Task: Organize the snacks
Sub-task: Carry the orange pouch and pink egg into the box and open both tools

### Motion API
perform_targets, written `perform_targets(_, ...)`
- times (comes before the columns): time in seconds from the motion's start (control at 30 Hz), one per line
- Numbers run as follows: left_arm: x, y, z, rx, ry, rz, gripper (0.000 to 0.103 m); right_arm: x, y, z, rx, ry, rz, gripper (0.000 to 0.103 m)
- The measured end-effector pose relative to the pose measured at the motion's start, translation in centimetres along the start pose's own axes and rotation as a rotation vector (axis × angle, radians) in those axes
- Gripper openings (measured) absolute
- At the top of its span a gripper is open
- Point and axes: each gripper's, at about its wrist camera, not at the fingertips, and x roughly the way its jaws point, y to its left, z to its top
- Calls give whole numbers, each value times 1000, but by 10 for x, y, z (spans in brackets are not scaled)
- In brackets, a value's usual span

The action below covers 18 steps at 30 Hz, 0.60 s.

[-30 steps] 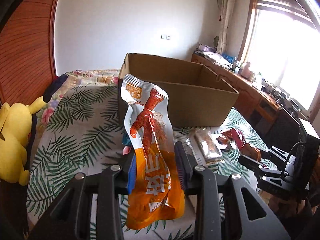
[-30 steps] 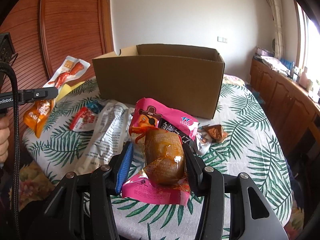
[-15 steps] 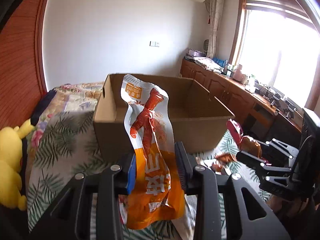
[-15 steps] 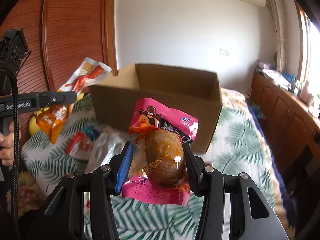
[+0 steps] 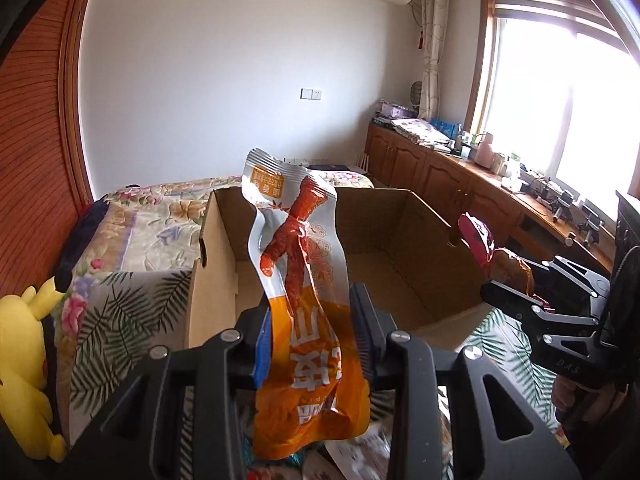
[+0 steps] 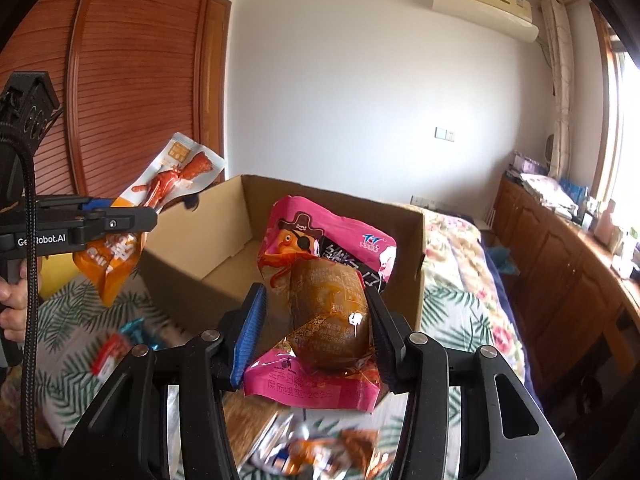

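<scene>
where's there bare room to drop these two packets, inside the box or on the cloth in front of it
The cardboard box floor shows bare between its four walls, so both the orange packet and the pink packet fit there. The leaf-print cloth left of the box is free; the cloth in front is crowded with loose snacks.

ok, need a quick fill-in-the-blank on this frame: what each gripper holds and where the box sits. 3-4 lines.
1. The left gripper is shut on an ____ and white snack packet.
2. The right gripper is shut on a ____ packet with a pirate cartoon.
3. Both packets hang in front of an open ____ box.
4. A ____ plush toy lies at the left edge of the left wrist view.

Missing words: orange; pink; cardboard; yellow
</scene>
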Motion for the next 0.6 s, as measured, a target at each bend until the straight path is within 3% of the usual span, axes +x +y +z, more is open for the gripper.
perform_targets(0.3, 35, 18, 18, -41, 23, 29, 33, 40, -5, 21, 6, 11, 9, 50)
perform_targets(0.6, 63, 19, 22, -33, 57, 32, 34, 68, 14, 28, -10, 53, 16, 50)
